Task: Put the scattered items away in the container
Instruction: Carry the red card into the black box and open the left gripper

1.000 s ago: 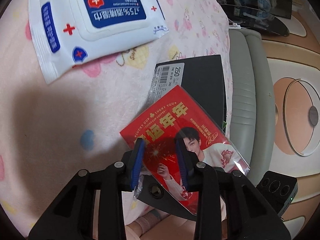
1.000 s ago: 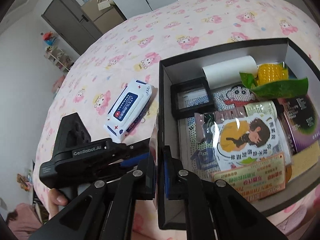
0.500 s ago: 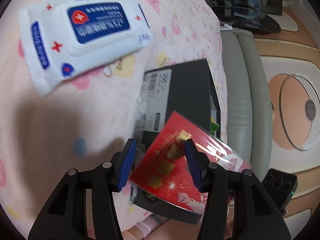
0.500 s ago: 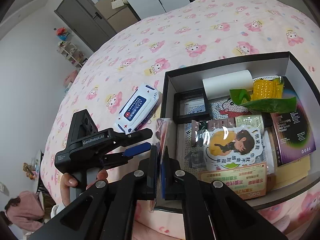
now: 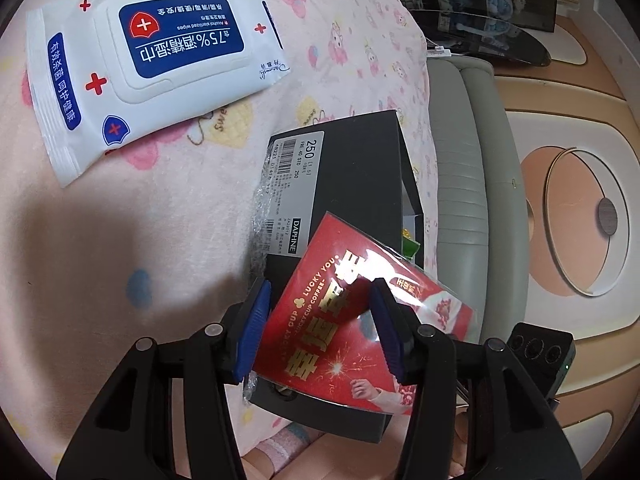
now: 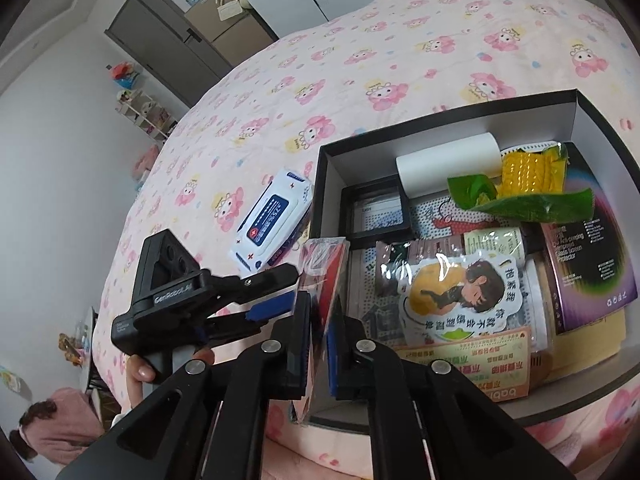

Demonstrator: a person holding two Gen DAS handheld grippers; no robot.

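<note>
Right wrist view shows the right gripper (image 6: 318, 330) clamped on the red card in its clear sleeve (image 6: 322, 276), held edge-on just over the near left corner of the black box (image 6: 448, 118). Left wrist view shows the same red card (image 5: 352, 332) face-on between the spread blue pads (image 5: 254, 332) of the left gripper (image 5: 320, 330); its jaws stand wide, and whether either pad touches the sleeve is hard to tell from this angle.

The box sits on the pink cartoon-print bedspread (image 6: 360, 48) and is already crowded: a white roll (image 6: 448, 160) at the back, a yellow corn-shaped packet with green leaves (image 6: 528, 178), a small black frame (image 6: 378, 210), a die-cut sticker of a cartoon figure (image 6: 460, 296), a purple screen-protector pack (image 6: 588, 264) and an orange coupon (image 6: 464, 354) near the front wall. The box's dark outer wall with its barcode label (image 5: 296, 184) lies directly behind the card.

A pack of alcohol wipes (image 6: 276, 220) lies on the bedspread just beside the box's left wall, outside it. A hand (image 6: 140, 372) grips the left gripper's handle.
</note>
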